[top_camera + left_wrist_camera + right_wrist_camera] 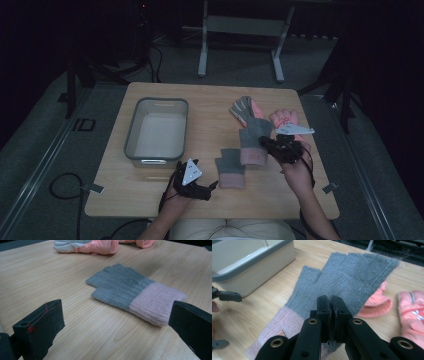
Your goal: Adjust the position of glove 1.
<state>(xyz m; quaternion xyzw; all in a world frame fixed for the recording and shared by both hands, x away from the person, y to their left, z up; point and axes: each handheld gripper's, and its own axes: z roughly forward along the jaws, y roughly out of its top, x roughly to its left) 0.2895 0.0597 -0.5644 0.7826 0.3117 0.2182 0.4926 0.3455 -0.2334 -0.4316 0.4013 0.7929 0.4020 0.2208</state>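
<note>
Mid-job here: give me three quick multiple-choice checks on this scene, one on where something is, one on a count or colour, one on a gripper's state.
1. Where does the plastic bin stand on the table?
A. Left part of the high view
B. Right edge
C. Near edge, middle

2. What colour is the cuff of the grey knit glove lying ahead of the left gripper?
A. Blue
B. Pale pink
C. Black

3. How does the right gripper stand?
A. Wide open over bare wood
B. Shut on the bin's rim
C. Shut on a second grey knit glove

Answers: 1 A, the bin sits left of all the gloves in the high view. 2 B, the left gripper view shows a pink cuff on grey fingers. 3 C, the right gripper view shows the jaws pressed together on grey knit.
</note>
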